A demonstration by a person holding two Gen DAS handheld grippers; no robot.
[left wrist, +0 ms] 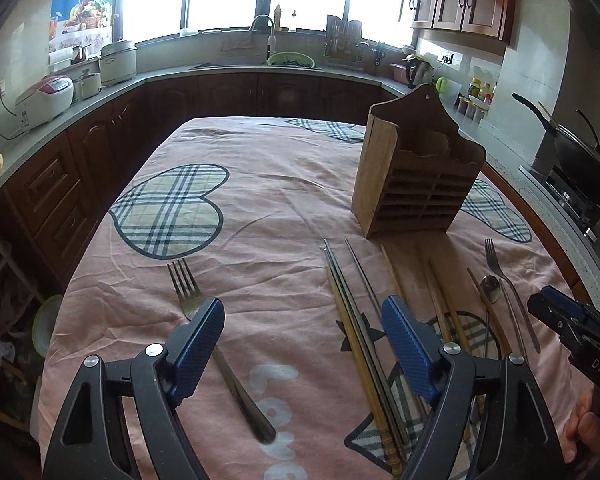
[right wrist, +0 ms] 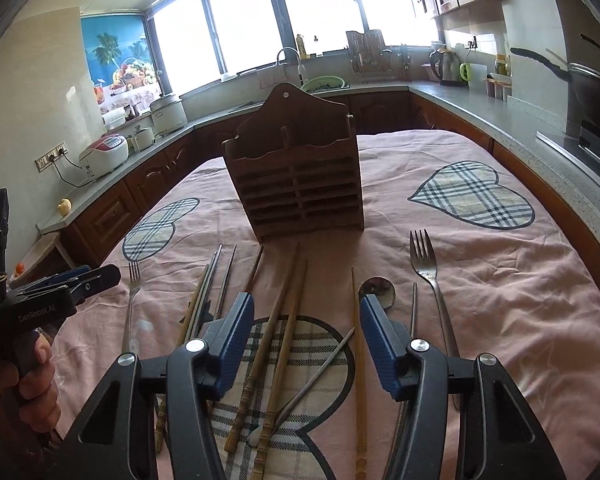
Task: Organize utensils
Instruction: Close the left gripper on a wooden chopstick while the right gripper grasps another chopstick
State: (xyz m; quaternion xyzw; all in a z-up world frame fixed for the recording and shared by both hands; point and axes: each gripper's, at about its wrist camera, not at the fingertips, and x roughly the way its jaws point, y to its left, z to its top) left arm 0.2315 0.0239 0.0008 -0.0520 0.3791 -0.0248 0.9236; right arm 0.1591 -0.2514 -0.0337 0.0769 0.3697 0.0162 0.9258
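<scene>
In the left wrist view, the left gripper is held spread above the pink-clothed bench, nothing between its pads. A fork lies under its left finger, metal chopsticks beside its right one. The wooden holder stands upright beyond.

In the right wrist view, the right gripper is seen partly spread over wooden chopsticks, gripping nothing. A spoon and a second fork lie to the right.
</scene>
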